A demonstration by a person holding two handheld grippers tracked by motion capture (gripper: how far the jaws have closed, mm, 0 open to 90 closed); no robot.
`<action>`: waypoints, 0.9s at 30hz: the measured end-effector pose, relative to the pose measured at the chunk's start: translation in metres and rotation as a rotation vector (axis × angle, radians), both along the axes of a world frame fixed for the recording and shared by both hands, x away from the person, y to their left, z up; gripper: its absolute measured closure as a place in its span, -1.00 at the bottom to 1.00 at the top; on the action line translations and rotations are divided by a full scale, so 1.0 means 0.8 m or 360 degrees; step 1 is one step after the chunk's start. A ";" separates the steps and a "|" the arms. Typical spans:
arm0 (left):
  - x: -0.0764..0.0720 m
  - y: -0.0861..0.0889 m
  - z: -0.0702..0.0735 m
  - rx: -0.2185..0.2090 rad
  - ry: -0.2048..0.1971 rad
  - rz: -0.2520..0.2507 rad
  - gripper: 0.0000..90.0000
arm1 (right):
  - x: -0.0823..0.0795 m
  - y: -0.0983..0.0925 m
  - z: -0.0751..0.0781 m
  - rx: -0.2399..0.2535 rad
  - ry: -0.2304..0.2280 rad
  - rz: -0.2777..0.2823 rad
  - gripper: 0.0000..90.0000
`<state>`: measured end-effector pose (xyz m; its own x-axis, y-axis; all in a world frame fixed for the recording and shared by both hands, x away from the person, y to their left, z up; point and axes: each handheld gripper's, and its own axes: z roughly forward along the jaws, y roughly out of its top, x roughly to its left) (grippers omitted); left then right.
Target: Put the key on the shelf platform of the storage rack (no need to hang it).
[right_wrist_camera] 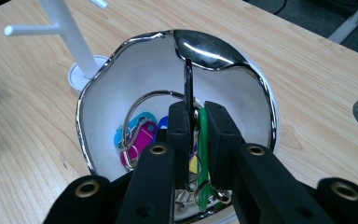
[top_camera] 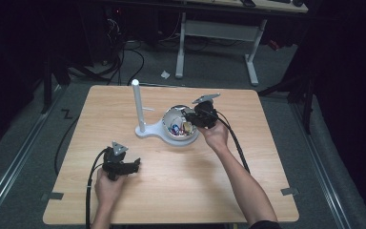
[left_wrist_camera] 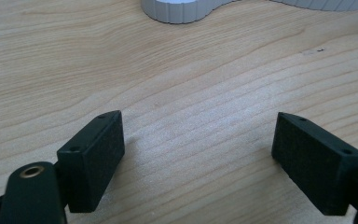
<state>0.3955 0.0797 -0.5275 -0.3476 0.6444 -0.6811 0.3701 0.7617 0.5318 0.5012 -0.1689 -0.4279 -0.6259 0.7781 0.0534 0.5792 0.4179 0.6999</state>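
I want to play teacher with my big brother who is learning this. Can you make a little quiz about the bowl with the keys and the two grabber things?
1. True or false: the left gripper has its jaws wide apart over bare light wooden table.
2. Where is the right gripper?
A. Beside the white plastic stand with a tall post
B. Over the white bowl with a shiny chrome rim, jaws close around a thin black ring
C. At the table's near edge
3. Fill in: the coloured key tags lie inside the ____.

Key: 1 true. 2 B. 3 bowl.
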 end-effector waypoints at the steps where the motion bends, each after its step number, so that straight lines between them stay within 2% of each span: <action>1: 0.000 0.001 0.000 0.0010 -0.0007 -0.0006 -0.61 | 0.000 0.000 0.000 0.0000 0.0000 0.0000 0.81; 8: 0.000 0.001 0.000 0.0011 -0.0007 -0.0005 -0.61 | 0.003 -0.001 -0.009 0.0001 0.0035 -0.0025 0.81; 14: 0.000 0.001 0.000 0.0011 -0.0008 -0.0006 -0.61 | 0.004 -0.003 -0.013 0.0012 0.0030 -0.0025 0.79; 15: 0.000 0.000 0.000 0.0010 -0.0007 -0.0004 -0.61 | 0.004 -0.003 -0.014 0.0007 0.0035 -0.0019 0.72; 18: 0.000 0.001 -0.001 0.0023 -0.0013 -0.0017 -0.61 | 0.004 -0.004 -0.014 0.0004 0.0021 -0.0015 0.69; 23: 0.000 0.001 -0.001 0.0021 -0.0012 -0.0014 -0.61 | 0.000 -0.009 -0.011 0.0039 -0.0010 -0.0033 0.51; 24: 0.000 0.001 -0.001 0.0026 -0.0017 -0.0021 -0.61 | -0.003 -0.012 -0.009 0.0068 -0.0020 -0.0047 0.42; 27: 0.000 0.001 -0.001 0.0024 -0.0014 -0.0017 -0.61 | -0.004 -0.016 -0.007 0.0082 -0.0033 -0.0053 0.35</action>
